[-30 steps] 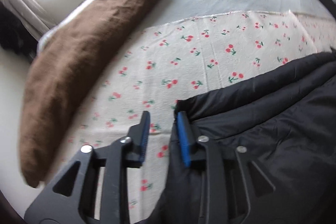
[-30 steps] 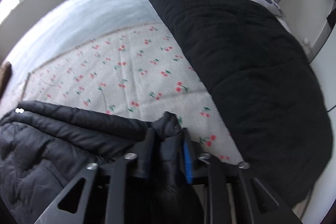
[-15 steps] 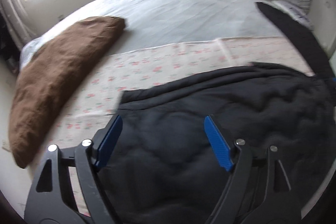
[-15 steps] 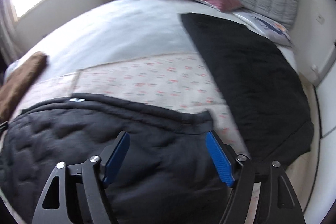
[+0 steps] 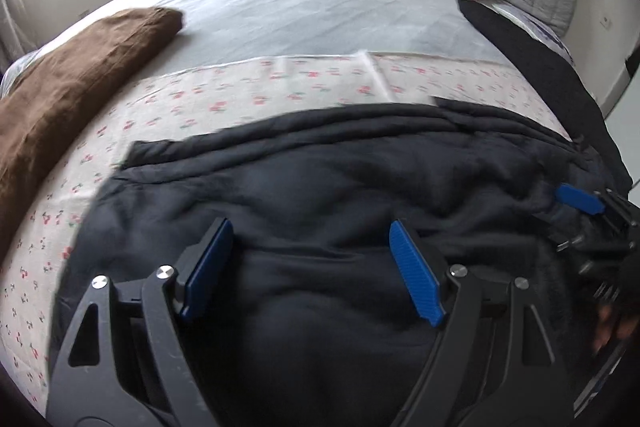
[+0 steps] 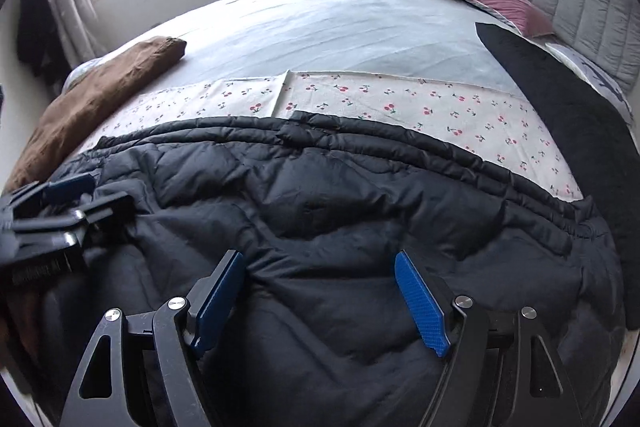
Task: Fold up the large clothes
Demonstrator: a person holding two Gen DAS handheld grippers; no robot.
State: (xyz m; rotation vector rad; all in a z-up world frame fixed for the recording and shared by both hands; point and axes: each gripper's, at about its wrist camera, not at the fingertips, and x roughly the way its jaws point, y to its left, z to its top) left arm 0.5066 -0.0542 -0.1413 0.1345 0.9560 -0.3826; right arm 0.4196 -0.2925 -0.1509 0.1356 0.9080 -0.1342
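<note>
A fuzzy brown cloth (image 6: 100, 99) lies along the left edge of the bed (image 6: 340, 27). The left gripper (image 5: 310, 267) hangs with its blue ribbed fingers (image 5: 416, 275) wide apart, holding nothing. Under it the puffy black jacket (image 6: 340, 211) lies folded on the cherry sheet (image 6: 400, 103) at the bed's near edge. The right gripper (image 6: 320, 299) is wide apart too. A flat black blanket (image 6: 560, 99) lies along the right edge. I see no writing to read.

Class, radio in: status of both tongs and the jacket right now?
Left tongs open, empty. Right tongs open, empty. Black puffer jacket lies on cherry-print sheet. Nothing in the way.
</note>
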